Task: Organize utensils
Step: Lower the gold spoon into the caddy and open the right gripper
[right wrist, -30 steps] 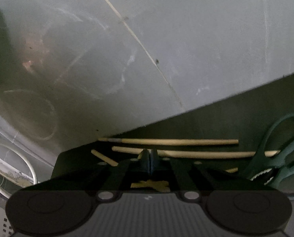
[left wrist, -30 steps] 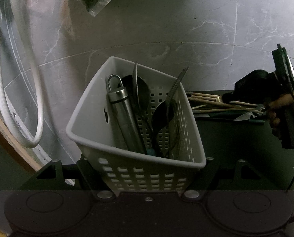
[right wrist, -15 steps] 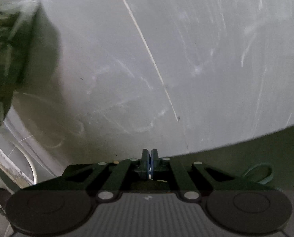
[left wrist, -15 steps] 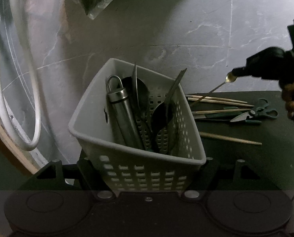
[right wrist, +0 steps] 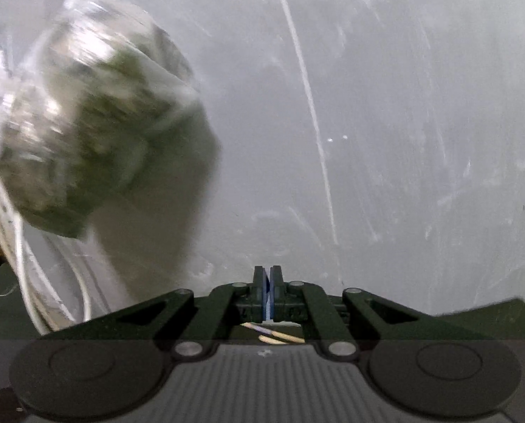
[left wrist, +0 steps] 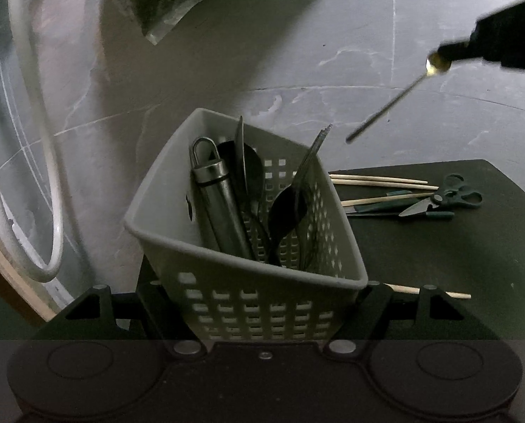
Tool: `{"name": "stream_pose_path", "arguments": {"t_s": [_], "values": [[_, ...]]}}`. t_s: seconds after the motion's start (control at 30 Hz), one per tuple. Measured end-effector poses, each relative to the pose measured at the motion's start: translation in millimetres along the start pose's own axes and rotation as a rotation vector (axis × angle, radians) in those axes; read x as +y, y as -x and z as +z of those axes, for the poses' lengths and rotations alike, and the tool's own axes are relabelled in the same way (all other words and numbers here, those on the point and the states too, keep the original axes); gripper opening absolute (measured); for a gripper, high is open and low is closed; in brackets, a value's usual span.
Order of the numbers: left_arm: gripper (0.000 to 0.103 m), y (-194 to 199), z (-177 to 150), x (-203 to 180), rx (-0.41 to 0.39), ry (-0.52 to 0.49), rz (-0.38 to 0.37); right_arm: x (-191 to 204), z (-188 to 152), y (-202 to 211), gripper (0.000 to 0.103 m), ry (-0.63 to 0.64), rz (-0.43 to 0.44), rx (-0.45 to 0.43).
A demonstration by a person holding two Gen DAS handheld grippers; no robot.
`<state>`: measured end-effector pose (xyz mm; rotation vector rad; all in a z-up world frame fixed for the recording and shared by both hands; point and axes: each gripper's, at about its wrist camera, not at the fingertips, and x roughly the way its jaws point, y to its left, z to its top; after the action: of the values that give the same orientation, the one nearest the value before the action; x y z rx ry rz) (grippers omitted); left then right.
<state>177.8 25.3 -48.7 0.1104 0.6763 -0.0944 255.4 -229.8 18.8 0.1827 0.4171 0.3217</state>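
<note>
Basket (left wrist: 248, 282) of pale perforated plastic sits clamped in my left gripper (left wrist: 262, 317), already holding a steel cylinder (left wrist: 220, 208) and dark spoons. Up right of the basket, my right gripper (left wrist: 449, 54) is closed on a thin utensil (left wrist: 386, 109) by its gold end; the dark shaft slants down-left toward the basket. Chopsticks (left wrist: 379, 179) and scissors (left wrist: 446, 199) lie right of the basket on the counter (left wrist: 439, 246).
</note>
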Motion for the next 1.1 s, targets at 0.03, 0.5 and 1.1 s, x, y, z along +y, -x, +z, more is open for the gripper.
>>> {"name": "stream_pose_path", "arguments": {"t_s": [0.03,0.5,1.1], "values": [[0.077,0.0,-0.2,0.5,-0.003,-0.003,-0.004,5.4,4.3,9.0,0.002,0.015,0.008,-0.013],[0.077,4.6,-4.3,4.9,-0.016,-0.03,-0.043,100.1,22.3,67.2,0.002,0.257,0.157,-0.072],[0.077,16.1,-12.9,5.8,-0.015,-0.063,-0.078,151.1,-40.4,49.1,0.002,0.466,0.229,0.07]]}}
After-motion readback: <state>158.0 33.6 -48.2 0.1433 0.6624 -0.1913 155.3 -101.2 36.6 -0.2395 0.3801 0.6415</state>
